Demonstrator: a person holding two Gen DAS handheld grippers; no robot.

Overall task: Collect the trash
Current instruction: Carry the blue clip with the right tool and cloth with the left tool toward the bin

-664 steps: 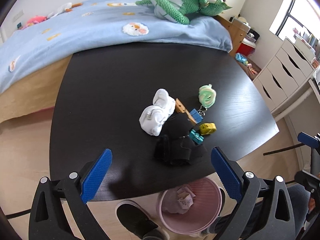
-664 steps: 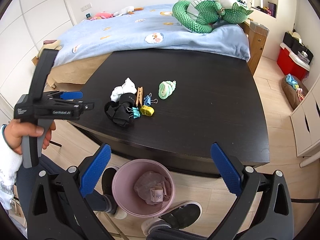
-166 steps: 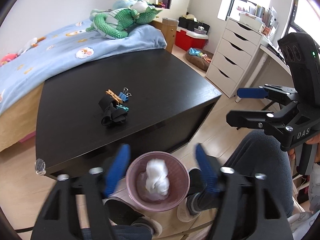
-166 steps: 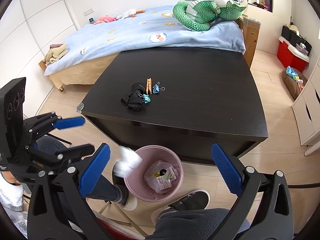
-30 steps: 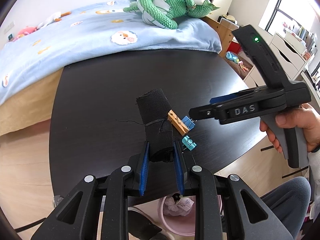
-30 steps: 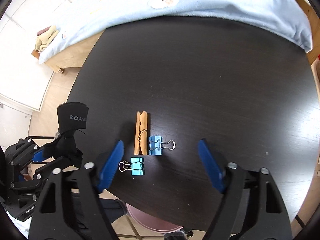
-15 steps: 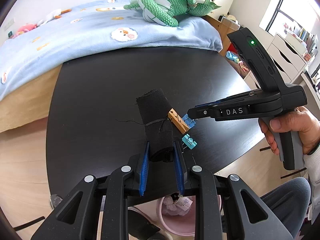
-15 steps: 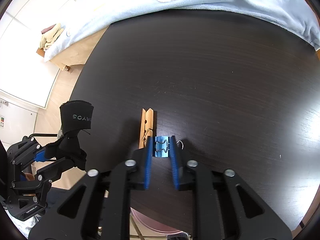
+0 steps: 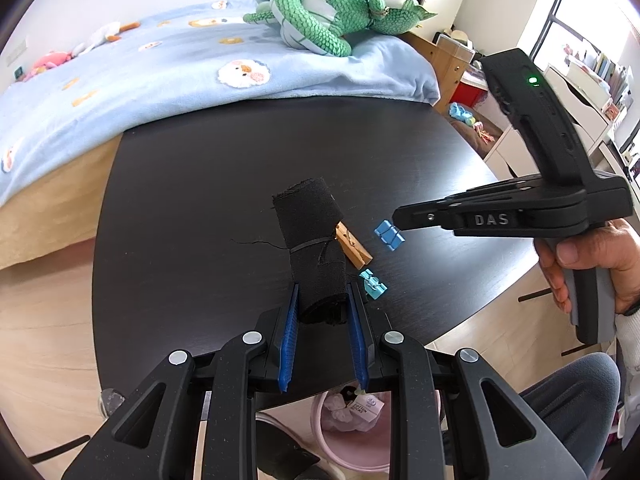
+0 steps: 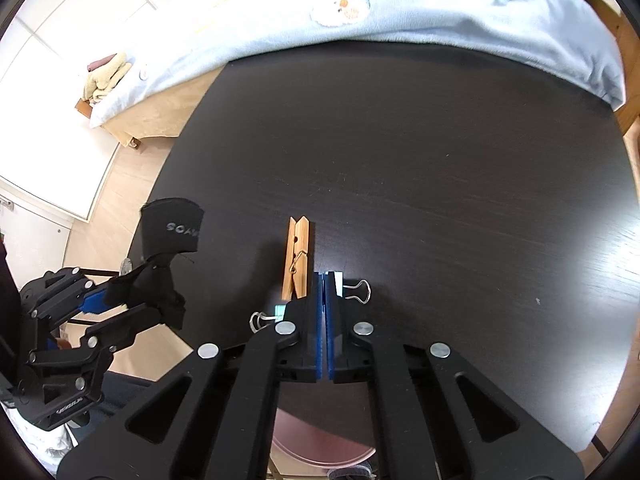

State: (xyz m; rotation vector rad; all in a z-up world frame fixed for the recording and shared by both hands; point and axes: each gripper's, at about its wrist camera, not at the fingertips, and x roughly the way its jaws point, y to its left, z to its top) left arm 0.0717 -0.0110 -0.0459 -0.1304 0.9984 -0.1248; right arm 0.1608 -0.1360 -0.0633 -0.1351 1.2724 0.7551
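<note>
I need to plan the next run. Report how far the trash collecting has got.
Done: crumpled white trash lies in the pink bin. In hand: left gripper clamps the black sock, right gripper is shut on the blue binder clip. Left: wooden clothespin and teal binder clip on the table.

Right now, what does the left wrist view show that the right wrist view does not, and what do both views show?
Only the left wrist view shows the person's hand on the right gripper's handle, the paper tag in the pink bin, and the whole green plush toy.

Only the right wrist view shows the wire handles of the binder clips and white lettering on the black sock.

Both show the black table, the wooden clothespin, the sock held in the left gripper, and the right gripper shut on a blue binder clip.
</note>
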